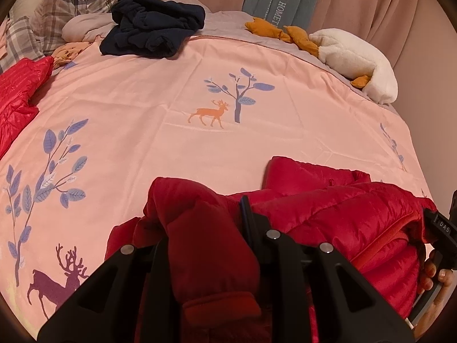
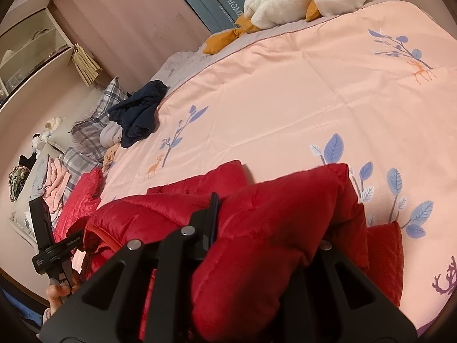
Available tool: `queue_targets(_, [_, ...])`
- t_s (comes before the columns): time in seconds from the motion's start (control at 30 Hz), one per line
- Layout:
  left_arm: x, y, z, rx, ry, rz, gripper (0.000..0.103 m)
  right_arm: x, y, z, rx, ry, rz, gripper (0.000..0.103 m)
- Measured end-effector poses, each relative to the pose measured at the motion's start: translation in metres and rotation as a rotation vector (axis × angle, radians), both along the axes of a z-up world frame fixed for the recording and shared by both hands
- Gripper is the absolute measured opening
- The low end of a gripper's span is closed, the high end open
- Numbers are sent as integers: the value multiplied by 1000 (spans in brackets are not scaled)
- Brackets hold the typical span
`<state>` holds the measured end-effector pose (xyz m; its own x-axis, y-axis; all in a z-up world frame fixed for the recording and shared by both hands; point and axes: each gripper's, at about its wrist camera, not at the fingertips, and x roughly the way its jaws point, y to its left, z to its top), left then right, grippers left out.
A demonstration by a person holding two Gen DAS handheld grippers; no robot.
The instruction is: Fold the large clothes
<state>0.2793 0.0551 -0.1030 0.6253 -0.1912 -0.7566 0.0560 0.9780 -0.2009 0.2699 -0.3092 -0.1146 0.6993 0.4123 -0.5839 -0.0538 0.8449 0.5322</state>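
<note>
A red puffer jacket [image 1: 342, 214] lies bunched at the near edge of the pink deer-print duvet [image 1: 171, 91]. My left gripper [image 1: 217, 214] is shut on a thick fold of it, and a sleeve with a ribbed cuff [image 1: 222, 305] hangs down between the arms. In the right wrist view the same jacket [image 2: 271, 200] drapes over my right gripper [image 2: 251, 208], which is shut on the fabric; one finger is hidden under it. Each gripper shows at the edge of the other's view, held by a hand [image 1: 434, 280].
Another red quilted garment [image 1: 17, 94] lies at the duvet's left side. A navy garment [image 1: 154, 28] sits near the plaid pillows [image 1: 77, 3]. A white plush goose [image 1: 357, 57] rests at the far right corner. Shelves [image 2: 31, 45] stand beyond the bed.
</note>
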Motion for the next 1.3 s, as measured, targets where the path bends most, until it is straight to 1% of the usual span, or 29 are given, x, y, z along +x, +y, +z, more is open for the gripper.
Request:
queue_targets(0.57, [10, -5, -12, 16, 28, -9, 21, 9, -1, -10, 4, 48, -5, 16])
queue_targets(1.0, [17, -6, -18, 16, 53, -14, 21, 12, -2, -14, 21, 74, -10, 17])
queue_targets(1.3, [20, -4, -20, 2, 65, -13, 21, 14, -3, -14, 40, 85, -13, 19])
